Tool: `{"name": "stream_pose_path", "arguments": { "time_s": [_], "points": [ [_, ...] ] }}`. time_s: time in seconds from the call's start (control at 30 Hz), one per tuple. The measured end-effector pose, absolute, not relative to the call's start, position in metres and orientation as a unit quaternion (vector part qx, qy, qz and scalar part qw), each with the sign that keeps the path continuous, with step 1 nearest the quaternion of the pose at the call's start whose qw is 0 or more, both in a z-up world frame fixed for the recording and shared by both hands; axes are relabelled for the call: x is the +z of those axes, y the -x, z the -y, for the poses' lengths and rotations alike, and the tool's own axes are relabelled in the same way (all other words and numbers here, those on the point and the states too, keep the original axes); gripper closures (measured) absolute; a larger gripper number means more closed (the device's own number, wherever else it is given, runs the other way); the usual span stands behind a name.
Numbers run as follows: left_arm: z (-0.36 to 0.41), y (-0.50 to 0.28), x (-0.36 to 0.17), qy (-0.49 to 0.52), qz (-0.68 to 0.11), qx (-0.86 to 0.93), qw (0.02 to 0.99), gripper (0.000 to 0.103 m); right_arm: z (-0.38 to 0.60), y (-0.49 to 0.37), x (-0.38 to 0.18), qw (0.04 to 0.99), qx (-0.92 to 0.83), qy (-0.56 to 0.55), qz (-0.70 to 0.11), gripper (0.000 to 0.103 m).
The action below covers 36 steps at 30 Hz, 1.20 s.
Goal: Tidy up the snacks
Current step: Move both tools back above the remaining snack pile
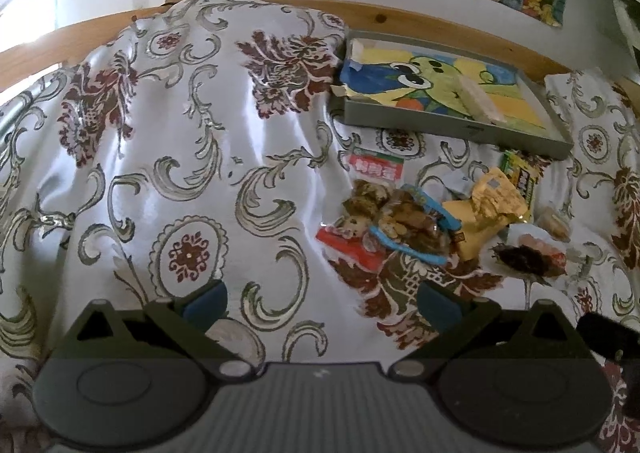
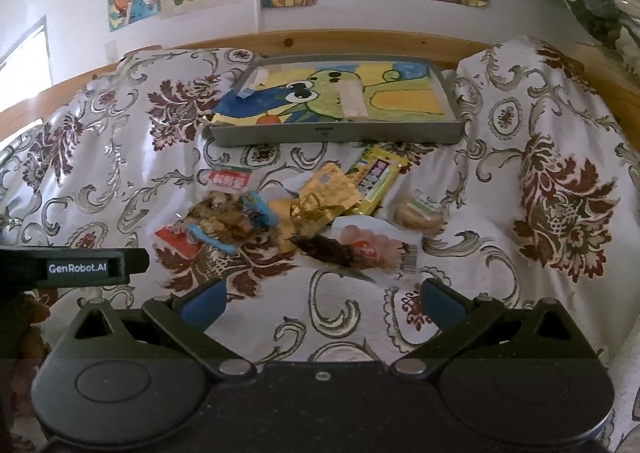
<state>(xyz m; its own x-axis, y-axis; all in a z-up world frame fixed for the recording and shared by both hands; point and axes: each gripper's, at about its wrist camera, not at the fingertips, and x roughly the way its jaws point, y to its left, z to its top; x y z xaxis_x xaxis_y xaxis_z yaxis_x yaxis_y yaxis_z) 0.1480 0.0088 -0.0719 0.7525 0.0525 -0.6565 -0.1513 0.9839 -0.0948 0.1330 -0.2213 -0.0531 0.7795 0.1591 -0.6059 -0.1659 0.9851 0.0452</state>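
- Two pairs of fingers, both spread wide and holding nothing: the left gripper (image 1: 322,307) and the right gripper (image 2: 322,303) hang above the patterned cloth (image 1: 160,157).
- Just ahead of the right gripper lies a white packet with a barcode (image 2: 376,249), at the near edge of the snack pile (image 2: 304,213).
- Beyond it sit a gold wrapper (image 2: 326,193) and a yellow-green bar (image 2: 376,177).
- Farther back, the grey tray (image 2: 336,133) rests on the cloth, lined with a cartoon drawing and carrying one pale packet (image 2: 354,99).
- Behind the tray runs a wooden rail (image 2: 340,39).
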Motion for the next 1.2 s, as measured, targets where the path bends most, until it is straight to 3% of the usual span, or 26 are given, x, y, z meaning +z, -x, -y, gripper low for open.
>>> {"name": "stream_pose_path", "arguments": {
  "time_s": [1.2],
  "points": [
    [-0.034, -0.183, -0.062, 0.076, -0.334, 0.068, 0.937, 0.000, 0.201, -0.158, -0.048, 0.953, 0.164, 0.062, -0.247, 0.001]
  ]
}}
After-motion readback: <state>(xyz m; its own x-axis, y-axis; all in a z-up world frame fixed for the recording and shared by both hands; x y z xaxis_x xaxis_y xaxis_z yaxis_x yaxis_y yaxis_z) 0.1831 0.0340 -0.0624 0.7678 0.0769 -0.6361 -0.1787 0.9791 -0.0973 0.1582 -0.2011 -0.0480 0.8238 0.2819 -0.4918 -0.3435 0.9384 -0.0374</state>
